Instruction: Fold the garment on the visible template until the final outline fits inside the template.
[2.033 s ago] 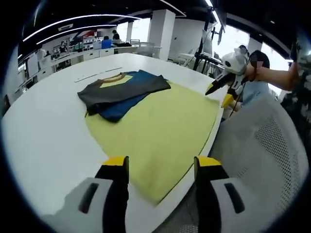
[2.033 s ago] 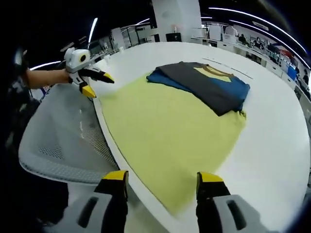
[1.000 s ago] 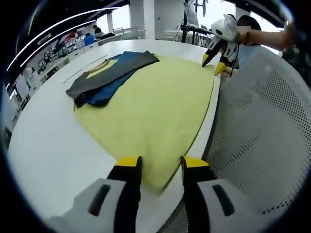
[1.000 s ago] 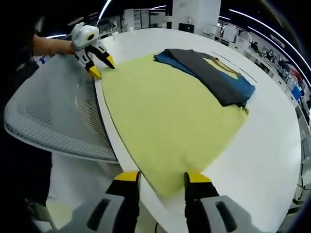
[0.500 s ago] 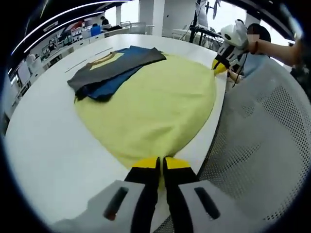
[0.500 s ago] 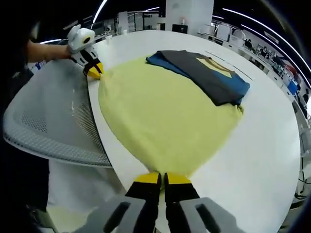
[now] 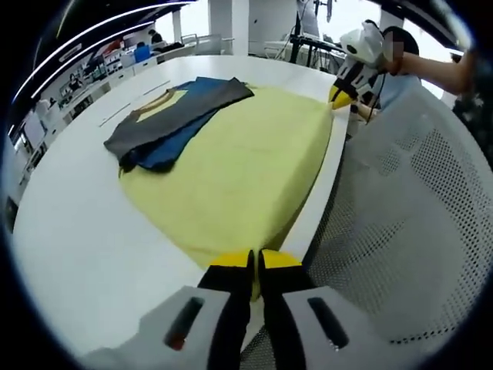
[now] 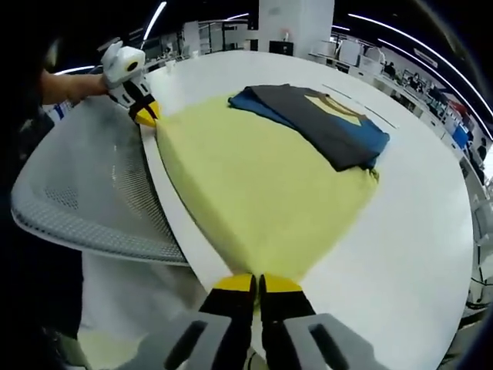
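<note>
While both grippers pinch yellow cloth template [image 7: 231,169] corners, fingers closed | folded dark-grey-and-blue garment [image 8: 323,123] on far end | round white table [image 7: 69,231] | open-plan office

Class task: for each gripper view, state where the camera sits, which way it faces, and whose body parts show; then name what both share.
Left gripper view: rides the left gripper, facing along the yellow cloth; right gripper and forearm top right.
Right gripper view: rides the right gripper, facing the dark garment; hand top left.
Shared: cloth, garment, white table.
</note>
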`<state>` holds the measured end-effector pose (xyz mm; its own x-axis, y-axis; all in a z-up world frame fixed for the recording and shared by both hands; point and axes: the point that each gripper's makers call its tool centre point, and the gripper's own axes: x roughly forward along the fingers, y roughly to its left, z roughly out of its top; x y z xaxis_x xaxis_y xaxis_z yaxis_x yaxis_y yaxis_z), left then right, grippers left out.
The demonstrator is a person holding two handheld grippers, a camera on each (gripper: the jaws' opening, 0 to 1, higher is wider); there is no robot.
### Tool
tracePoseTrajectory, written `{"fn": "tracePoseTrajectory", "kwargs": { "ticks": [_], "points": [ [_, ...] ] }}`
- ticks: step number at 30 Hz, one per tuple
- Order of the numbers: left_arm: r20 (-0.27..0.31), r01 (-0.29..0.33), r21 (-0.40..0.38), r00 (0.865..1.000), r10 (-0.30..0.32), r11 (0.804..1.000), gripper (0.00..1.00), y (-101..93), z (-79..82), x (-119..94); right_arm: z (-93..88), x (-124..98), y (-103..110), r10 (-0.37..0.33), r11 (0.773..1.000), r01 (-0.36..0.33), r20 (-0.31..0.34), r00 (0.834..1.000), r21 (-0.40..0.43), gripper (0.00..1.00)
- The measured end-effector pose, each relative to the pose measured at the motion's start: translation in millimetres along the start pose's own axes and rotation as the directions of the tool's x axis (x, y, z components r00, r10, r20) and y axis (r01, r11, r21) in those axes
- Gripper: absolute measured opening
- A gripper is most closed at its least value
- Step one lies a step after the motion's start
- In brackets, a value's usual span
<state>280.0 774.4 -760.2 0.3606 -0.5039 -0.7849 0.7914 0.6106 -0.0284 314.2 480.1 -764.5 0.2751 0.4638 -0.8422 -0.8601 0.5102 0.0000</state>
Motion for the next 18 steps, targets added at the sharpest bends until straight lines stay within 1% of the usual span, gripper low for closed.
{"fn": "tracePoseTrajectory", "kwargs": {
  "ticks": [3, 8, 13, 15, 18],
  "points": [
    [-0.011, 0.019, -0.018, 1.0, -0.019, 1.0, 0.0, -6.8, -4.1, -1.6, -1.8, -3.8, 4.6, 0.011, 1.0, -0.011, 0.011, 1.0, 0.021, 0.0],
    [-0.021, 0.03, -0.04, 0.999, -0.031, 0.999, 0.0, -14.2, -8.7, -5.8, -4.6, -8.8, 14.1, 0.026, 0.998, -0.028, 0.03, 0.999, 0.058, 0.0],
    [-0.03, 0.051, -0.065, 0.998, -0.053, 0.997, 0.0, -24.1, -12.0, -12.1, -11.3, -9.4, 23.2, 0.043, 0.997, -0.044, 0.018, 0.999, 0.064, 0.0],
    [-0.05, 0.054, -0.076, 0.997, -0.058, 0.996, 0.0, -26.9, -15.8, -13.7, -13.3, -10.3, 28.4, 0.059, 0.996, -0.06, 0.012, 0.998, 0.069, 0.0],
    [-0.062, 0.061, -0.083, 0.996, -0.066, 0.995, 0.0, -32.1, -17.5, -16.6, -16.5, -11.4, 33.8, 0.074, 0.995, -0.073, -0.003, 0.997, 0.064, 0.0]
  ]
}}
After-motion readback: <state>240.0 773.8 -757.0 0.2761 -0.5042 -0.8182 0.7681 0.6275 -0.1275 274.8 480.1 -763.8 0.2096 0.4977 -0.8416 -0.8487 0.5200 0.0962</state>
